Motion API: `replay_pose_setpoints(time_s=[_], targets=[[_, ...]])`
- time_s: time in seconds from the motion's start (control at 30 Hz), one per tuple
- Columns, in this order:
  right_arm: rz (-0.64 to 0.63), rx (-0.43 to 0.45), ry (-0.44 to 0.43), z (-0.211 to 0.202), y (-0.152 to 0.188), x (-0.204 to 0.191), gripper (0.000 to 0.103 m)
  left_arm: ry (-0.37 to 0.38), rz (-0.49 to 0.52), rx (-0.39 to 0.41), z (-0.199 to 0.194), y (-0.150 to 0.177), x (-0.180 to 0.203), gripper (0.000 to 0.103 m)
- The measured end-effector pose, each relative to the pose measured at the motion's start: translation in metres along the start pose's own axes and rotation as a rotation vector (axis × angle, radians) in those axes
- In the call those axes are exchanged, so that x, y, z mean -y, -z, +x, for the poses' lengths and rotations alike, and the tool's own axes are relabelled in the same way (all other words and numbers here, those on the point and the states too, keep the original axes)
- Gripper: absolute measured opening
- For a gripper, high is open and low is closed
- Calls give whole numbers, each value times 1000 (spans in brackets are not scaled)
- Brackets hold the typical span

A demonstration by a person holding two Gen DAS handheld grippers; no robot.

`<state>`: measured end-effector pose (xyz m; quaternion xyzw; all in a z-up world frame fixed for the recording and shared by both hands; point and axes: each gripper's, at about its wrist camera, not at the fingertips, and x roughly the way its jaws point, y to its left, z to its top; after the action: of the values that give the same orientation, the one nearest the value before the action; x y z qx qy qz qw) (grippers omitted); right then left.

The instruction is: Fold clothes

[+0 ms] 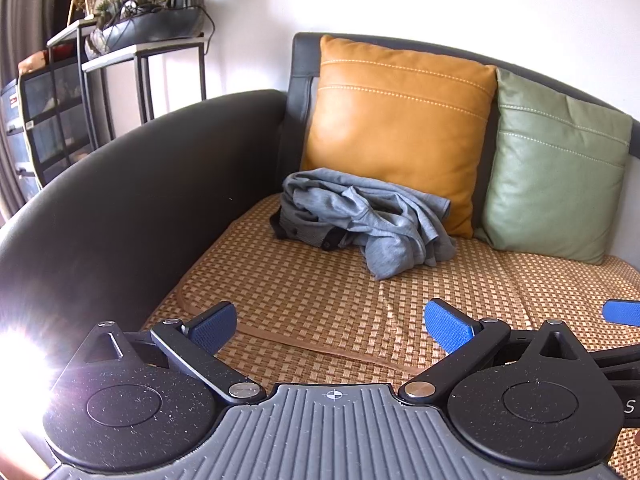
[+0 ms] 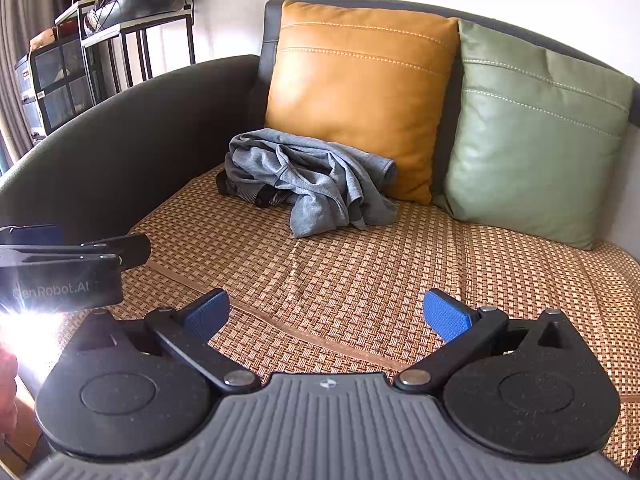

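Observation:
A crumpled grey garment (image 1: 360,220) with a dark collar lies in a heap on the woven sofa mat (image 1: 320,304), against the orange cushion. It also shows in the right wrist view (image 2: 308,184). My left gripper (image 1: 330,326) is open and empty, held above the mat's front, well short of the garment. My right gripper (image 2: 326,316) is open and empty too, at a similar distance. The left gripper's body shows at the left edge of the right wrist view (image 2: 68,272). A blue fingertip (image 1: 622,311) of the right gripper shows at the right edge of the left wrist view.
An orange cushion (image 1: 396,128) and a green cushion (image 1: 556,176) lean on the sofa back. The dark curved armrest (image 1: 140,208) bounds the seat on the left. Shelves with a planter (image 1: 140,28) stand behind it. Sun glare sits at lower left.

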<state>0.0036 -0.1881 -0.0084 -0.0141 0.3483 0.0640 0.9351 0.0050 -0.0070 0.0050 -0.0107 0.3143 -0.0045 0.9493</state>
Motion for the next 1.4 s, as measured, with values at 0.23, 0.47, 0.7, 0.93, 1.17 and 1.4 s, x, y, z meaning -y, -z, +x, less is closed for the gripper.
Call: replay_pose_setpoints(time_s=[0.23, 0.47, 0.7, 0.93, 1.17, 1.4], targets=[[0, 0, -1, 1, 0, -1, 103, 3, 2, 1, 2, 2, 1, 103], [0, -1, 2, 0, 0, -2, 103, 4, -3, 0, 4, 3, 0, 103], [0, -2, 0, 2, -1, -2, 103, 5, -5, -3, 5, 4, -1, 103], [-2, -9, -1, 7, -1, 0, 103, 7, -4, -8, 10, 4, -2, 103], [-1, -20, 6, 16, -2, 2, 103, 9, -1, -17, 20, 5, -3, 103], [-6, -37, 2, 32, -3, 2, 103, 9, -1, -27, 33, 4, -3, 103]])
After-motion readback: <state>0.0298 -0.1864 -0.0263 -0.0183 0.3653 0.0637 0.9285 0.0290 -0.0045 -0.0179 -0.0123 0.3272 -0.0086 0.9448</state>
